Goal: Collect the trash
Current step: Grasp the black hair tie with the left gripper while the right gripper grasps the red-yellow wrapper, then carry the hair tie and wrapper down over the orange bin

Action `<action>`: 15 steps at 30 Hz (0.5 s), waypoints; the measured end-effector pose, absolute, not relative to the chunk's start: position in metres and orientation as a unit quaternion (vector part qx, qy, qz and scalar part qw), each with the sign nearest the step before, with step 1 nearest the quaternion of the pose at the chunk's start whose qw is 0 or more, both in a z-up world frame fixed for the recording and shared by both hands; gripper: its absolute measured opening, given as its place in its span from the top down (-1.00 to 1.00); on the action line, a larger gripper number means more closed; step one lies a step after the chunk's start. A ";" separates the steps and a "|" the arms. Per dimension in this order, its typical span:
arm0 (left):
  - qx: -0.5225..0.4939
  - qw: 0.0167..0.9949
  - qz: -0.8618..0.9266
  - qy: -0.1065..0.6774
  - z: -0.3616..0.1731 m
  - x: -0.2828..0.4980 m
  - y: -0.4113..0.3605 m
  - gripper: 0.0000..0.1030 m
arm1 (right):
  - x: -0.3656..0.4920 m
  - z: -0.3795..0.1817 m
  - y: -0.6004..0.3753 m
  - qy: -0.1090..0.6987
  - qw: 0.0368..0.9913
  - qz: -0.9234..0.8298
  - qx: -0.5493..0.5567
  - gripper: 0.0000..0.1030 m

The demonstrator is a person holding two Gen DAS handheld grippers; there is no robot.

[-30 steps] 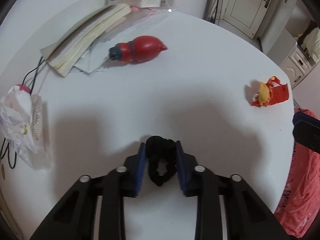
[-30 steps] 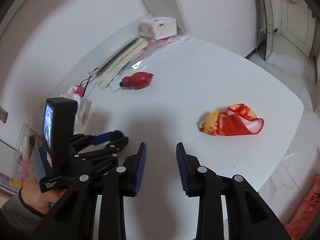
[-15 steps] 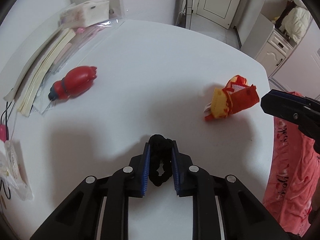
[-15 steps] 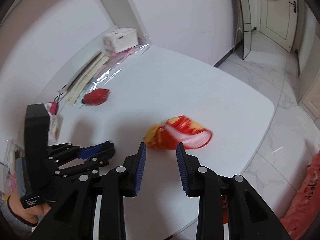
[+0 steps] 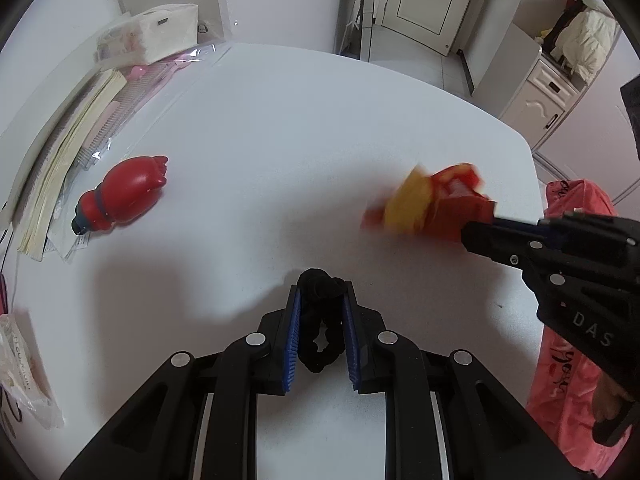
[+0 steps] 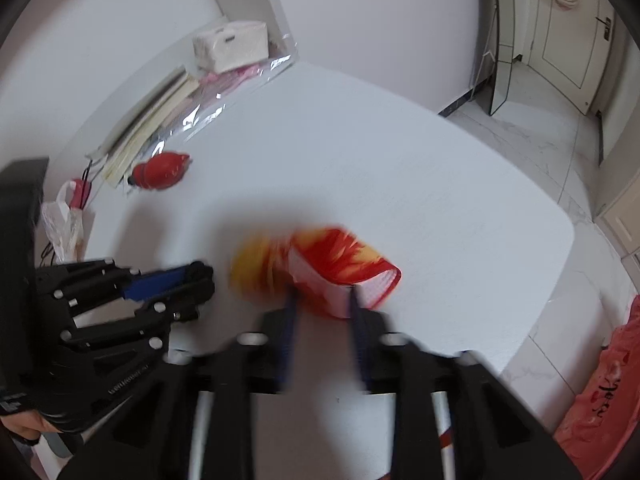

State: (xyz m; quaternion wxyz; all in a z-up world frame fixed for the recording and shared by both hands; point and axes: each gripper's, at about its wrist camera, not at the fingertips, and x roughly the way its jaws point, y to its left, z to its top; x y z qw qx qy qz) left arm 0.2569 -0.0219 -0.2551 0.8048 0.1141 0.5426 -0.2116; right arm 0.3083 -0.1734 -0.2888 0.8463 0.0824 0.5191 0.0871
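Left tongs (image 5: 320,312) pinching black scrunchie (image 5: 322,320). Right tongs (image 6: 322,300), spread, straddle wrapper (image 6: 340,268): I'd close squarely, then lift.

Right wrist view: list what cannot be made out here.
- Right gripper: motion blur smears its fingers, so a firm grip on the red-and-yellow wrapper cannot be confirmed.
- Wrapper print: blurred in both views.
- Pink bag: cut off by the frame edge.
- Black scrunchie: hidden, seen only from the left wrist.

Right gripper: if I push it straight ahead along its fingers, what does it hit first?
The red and yellow wrapper, lying right at the right gripper fingertips; blur hides whether they already touch.
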 end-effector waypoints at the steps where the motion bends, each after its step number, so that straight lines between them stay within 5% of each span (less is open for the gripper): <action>1: 0.114 0.805 -0.212 0.543 -0.255 0.256 -0.021 0.59 | 0.307 -0.288 -0.173 0.516 0.848 0.088 0.083 0.97; 15: 0.118 0.811 -0.212 0.532 -0.233 0.238 -0.033 0.59 | 0.261 -0.246 -0.175 0.483 0.862 0.110 0.108 0.97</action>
